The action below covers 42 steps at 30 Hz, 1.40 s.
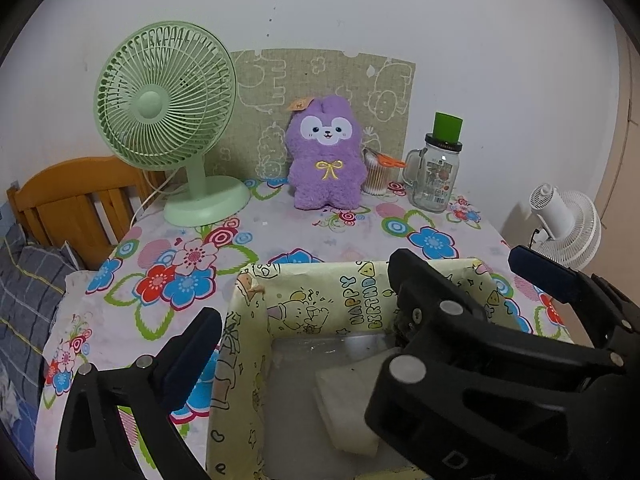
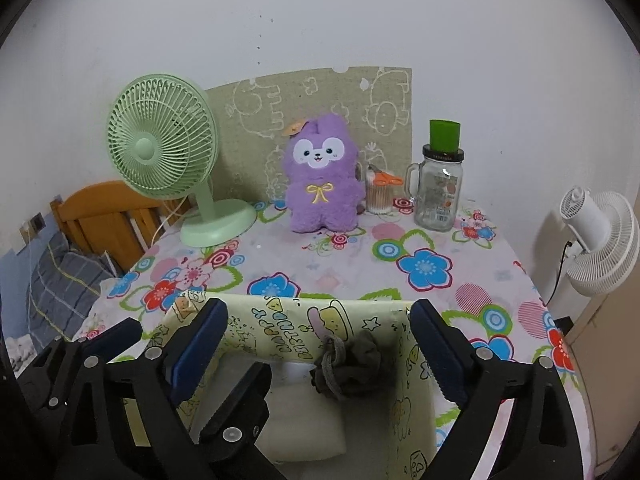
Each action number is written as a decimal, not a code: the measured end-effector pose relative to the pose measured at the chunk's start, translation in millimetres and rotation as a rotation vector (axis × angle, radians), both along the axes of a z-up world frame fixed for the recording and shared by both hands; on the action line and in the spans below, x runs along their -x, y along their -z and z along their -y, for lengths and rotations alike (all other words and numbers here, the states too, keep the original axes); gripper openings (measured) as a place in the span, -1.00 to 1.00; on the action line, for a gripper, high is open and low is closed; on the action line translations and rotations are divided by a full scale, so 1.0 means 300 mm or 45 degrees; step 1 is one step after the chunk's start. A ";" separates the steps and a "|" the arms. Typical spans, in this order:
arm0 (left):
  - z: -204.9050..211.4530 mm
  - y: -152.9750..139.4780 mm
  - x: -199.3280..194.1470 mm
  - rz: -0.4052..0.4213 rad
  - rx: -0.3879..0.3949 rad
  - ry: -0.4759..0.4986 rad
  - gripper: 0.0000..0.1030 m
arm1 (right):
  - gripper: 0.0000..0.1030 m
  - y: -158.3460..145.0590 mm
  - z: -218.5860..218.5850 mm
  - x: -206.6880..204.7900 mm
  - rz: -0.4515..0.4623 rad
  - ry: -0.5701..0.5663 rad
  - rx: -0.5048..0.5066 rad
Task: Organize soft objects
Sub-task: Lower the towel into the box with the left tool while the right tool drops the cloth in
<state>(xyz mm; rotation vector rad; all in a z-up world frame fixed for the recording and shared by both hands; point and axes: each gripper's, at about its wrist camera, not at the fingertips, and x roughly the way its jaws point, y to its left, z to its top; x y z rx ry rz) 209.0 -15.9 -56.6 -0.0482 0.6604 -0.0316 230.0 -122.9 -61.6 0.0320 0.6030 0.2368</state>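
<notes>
A purple plush bunny (image 1: 325, 157) (image 2: 320, 176) stands upright at the back of the floral table. A yellow "Happy Birthday" box (image 1: 256, 340) (image 2: 412, 404) sits at the near edge. Inside lie a folded white cloth (image 1: 344, 408) (image 2: 304, 420) and a dark grey bundled sock (image 2: 348, 364). My right gripper (image 2: 316, 356) is open above the box, straddling the sock without touching it. My left gripper (image 1: 304, 344) is open over the box; the right gripper's black frame (image 1: 460, 352) fills the space where its right finger would show.
A green desk fan (image 1: 168, 120) (image 2: 168, 160) stands back left. A glass jar mug with a green lid (image 1: 436, 172) (image 2: 440, 188) and a cup of cotton swabs (image 1: 376, 176) (image 2: 380, 196) stand back right. A white fan (image 2: 600, 240) and a wooden bed frame (image 1: 72, 196) flank the table.
</notes>
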 end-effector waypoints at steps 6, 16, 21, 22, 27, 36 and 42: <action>0.005 -0.022 0.026 0.019 -0.006 0.002 0.99 | 0.96 -0.024 0.009 0.034 0.024 0.025 -0.005; 0.009 -0.054 0.079 0.059 -0.012 -0.001 0.99 | 1.00 -0.059 0.013 0.091 0.036 0.041 -0.004; 0.009 -0.074 0.109 0.082 -0.019 -0.005 0.99 | 1.00 -0.078 0.010 0.123 0.050 0.040 0.005; 0.009 -0.077 0.115 0.086 -0.020 -0.006 0.99 | 1.00 -0.083 0.011 0.131 0.055 0.040 0.005; 0.016 -0.096 0.151 0.109 -0.023 0.002 0.99 | 1.00 -0.102 0.014 0.166 0.067 0.042 0.009; 0.036 -0.127 0.211 0.148 -0.035 0.020 0.99 | 1.00 -0.132 0.034 0.229 0.092 0.051 0.013; 0.048 -0.145 0.259 0.176 -0.044 0.026 0.99 | 1.00 -0.150 0.049 0.279 0.120 0.056 0.006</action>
